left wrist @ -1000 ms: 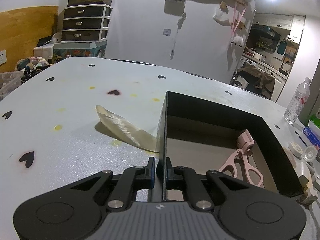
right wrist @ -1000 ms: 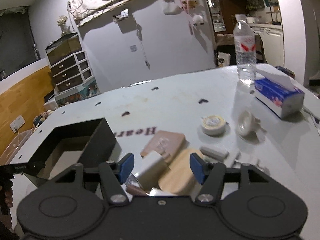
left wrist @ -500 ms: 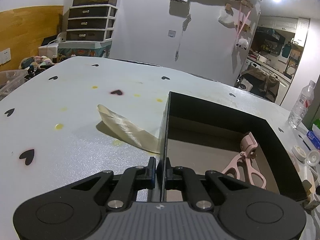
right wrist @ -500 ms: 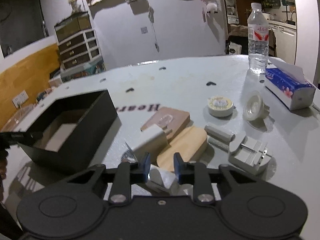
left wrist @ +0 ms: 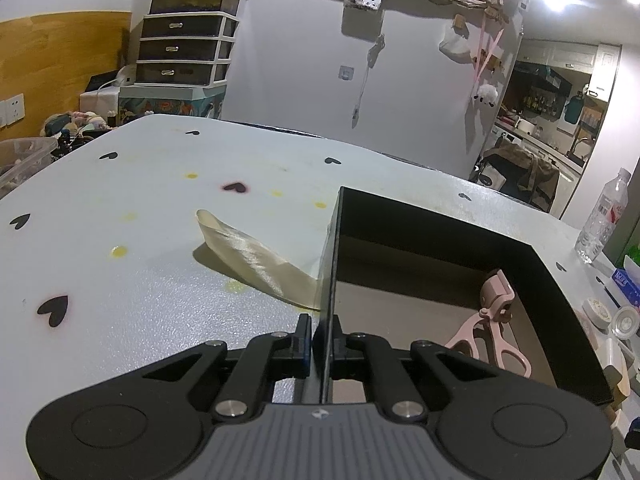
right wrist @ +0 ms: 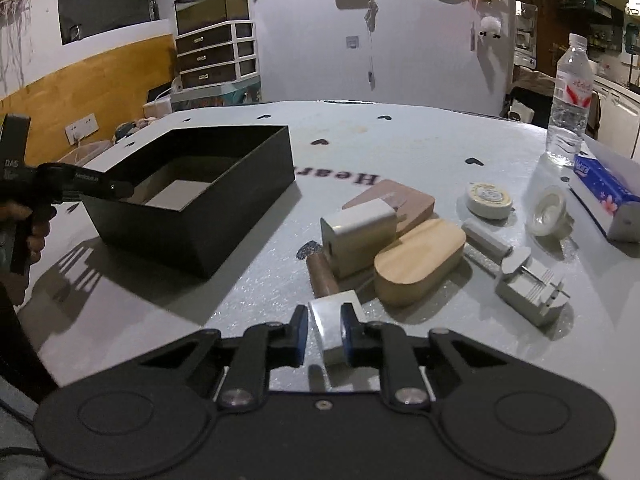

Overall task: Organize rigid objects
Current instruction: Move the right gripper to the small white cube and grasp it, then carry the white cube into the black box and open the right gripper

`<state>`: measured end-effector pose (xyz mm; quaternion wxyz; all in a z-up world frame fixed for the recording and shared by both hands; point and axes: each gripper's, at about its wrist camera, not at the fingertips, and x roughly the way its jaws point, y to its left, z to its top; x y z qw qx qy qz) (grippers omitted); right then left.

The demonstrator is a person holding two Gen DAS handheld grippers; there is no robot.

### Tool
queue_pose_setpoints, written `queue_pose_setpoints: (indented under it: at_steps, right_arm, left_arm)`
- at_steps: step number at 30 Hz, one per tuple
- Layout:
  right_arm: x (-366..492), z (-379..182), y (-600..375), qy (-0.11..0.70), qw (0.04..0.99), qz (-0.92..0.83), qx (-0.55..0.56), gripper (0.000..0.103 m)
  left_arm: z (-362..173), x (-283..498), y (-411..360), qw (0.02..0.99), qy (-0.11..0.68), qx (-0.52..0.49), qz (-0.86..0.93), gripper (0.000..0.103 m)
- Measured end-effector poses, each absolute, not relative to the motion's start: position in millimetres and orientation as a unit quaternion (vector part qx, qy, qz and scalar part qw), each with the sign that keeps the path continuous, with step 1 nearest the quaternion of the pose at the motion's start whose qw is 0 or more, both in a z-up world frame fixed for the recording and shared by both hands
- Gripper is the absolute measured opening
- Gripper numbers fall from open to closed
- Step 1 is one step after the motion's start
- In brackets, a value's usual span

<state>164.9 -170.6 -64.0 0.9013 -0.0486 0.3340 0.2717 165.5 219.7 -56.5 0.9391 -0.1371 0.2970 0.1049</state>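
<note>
My left gripper is shut on the near wall of the black box; the right wrist view shows it pinching the box's left rim. A pink eyelash curler lies inside the box. My right gripper points down at the table right of the box, its jaws closing on a small white block that sits between the pads. Just beyond it lie a brown cylinder, a white charger and an oval wooden block.
A beige ribbon strip curls on the table left of the box. Right of the pile lie a grey adapter, a white stick, a tape roll, a clear cap, a tissue pack and a water bottle.
The right gripper's jaws went from wide apart to narrow around the small white block, and the gripper rolled level and dropped nearer the table. The left gripper stayed on the box wall.
</note>
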Motion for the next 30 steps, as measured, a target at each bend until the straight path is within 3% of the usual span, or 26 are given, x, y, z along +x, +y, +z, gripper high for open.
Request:
queue_pose_setpoints:
  at_steps: [8, 11, 18, 22, 30]
  right_arm:
    - [190.3, -66.6, -179.4, 0.362, 0.89, 0.275, -0.027, 0.039]
    - [190.6, -69.4, -175.0, 0.382, 0.879, 0.283, -0.024, 0.041]
    - [192.8, -72.2, -161.2, 0.395, 0.878, 0.27, -0.036, 0.041]
    - [195.0, -73.5, -152.4, 0.394, 0.879, 0.261, -0.059, 0.034]
    - [198.7, -46.9, -150.2, 0.367, 0.885, 0.286, -0.014, 0.032]
  left_arm:
    - [-55.7, 165.0, 220.3, 0.94, 0.294, -0.138, 0.103, 0.008]
    - [-55.3, 165.1, 220.5, 0.94, 0.293, -0.14, 0.104, 0.008]
    - [-55.4, 164.7, 220.9, 0.94, 0.292, -0.141, 0.103, 0.008]
    - [-55.5, 164.8, 220.7, 0.94, 0.293, -0.14, 0.103, 0.008]
    - [-55.4, 163.0, 221.6, 0.941, 0.291, -0.139, 0.102, 0.008]
